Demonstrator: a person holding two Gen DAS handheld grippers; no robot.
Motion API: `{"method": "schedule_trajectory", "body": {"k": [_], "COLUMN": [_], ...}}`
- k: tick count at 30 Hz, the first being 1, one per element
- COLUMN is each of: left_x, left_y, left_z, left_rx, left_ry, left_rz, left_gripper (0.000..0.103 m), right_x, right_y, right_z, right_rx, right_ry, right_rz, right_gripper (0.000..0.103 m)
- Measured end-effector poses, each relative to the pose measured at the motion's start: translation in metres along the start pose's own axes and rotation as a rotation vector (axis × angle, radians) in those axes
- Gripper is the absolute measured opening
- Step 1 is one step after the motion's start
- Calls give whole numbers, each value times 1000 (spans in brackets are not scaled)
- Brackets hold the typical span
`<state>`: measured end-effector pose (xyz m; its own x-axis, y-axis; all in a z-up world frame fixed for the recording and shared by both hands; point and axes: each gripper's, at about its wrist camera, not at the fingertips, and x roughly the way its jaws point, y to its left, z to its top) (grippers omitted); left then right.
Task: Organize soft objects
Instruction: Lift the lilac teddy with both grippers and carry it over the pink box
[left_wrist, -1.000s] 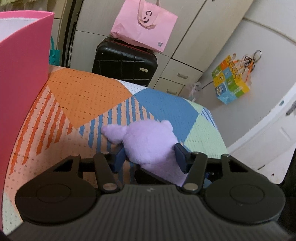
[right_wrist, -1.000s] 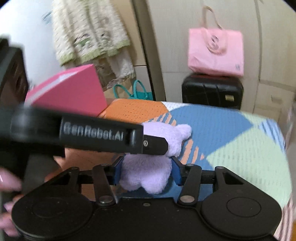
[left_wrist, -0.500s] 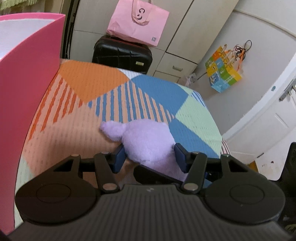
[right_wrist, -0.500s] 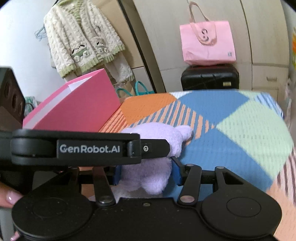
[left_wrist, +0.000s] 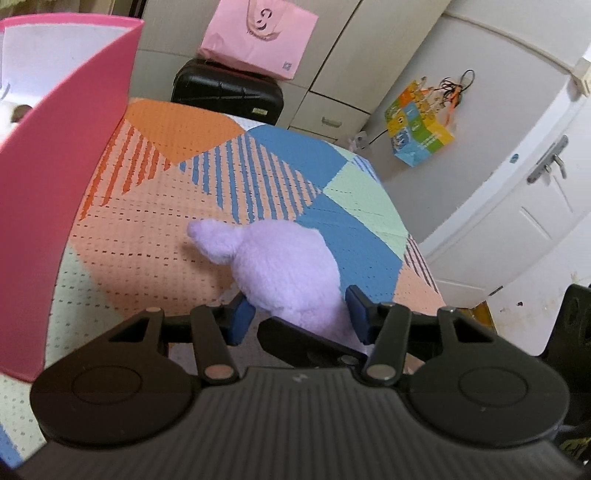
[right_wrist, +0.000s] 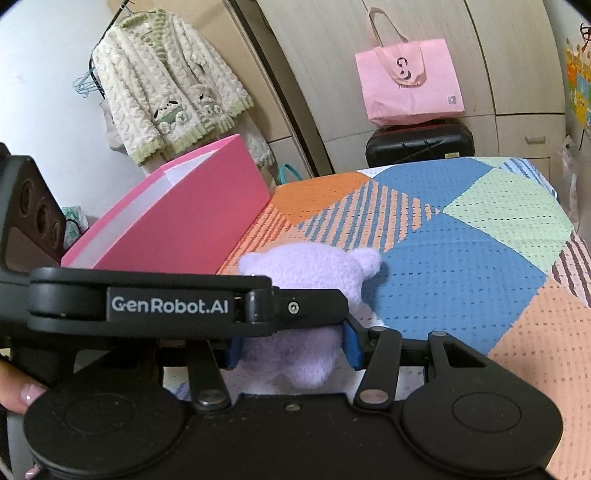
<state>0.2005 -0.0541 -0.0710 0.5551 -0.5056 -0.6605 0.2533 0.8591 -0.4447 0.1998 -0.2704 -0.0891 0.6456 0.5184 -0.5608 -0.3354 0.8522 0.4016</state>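
Both claws pinch the plush (left_wrist: 284, 273): left claw (left_wrist: 297, 314) narrowing on its lower body, right claw (right_wrist: 291, 345) steady on its base, low centre. Carry it level toward the box (right_wrist: 192, 218), upper left, clearing the rim before letting go together.

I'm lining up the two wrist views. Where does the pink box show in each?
Left wrist view: the pink box fills the left edge, left of the purple plush.
Right wrist view: the pink box sits left of centre, behind the plush.
Shared landmark: the pink bag on the black suitcase.
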Motion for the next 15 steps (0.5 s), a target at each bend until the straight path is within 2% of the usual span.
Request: {"method": "schedule_trajectory", "body": {"k": [7, 15], "left_x": [-33, -81], "left_y": [-4, -5], "left_z": [-18, -30], "left_rx": [46, 46], "left_ry": [-66, -77], "left_rz": [0, -10], "left_gripper": [51, 51], "right_x": [-18, -44], "right_y": [24, 60], "right_z": [-9, -21], "right_rx": [-56, -106], "right_ry": [-33, -43], "right_rz": [-23, -42], "right_gripper": [57, 57]}}
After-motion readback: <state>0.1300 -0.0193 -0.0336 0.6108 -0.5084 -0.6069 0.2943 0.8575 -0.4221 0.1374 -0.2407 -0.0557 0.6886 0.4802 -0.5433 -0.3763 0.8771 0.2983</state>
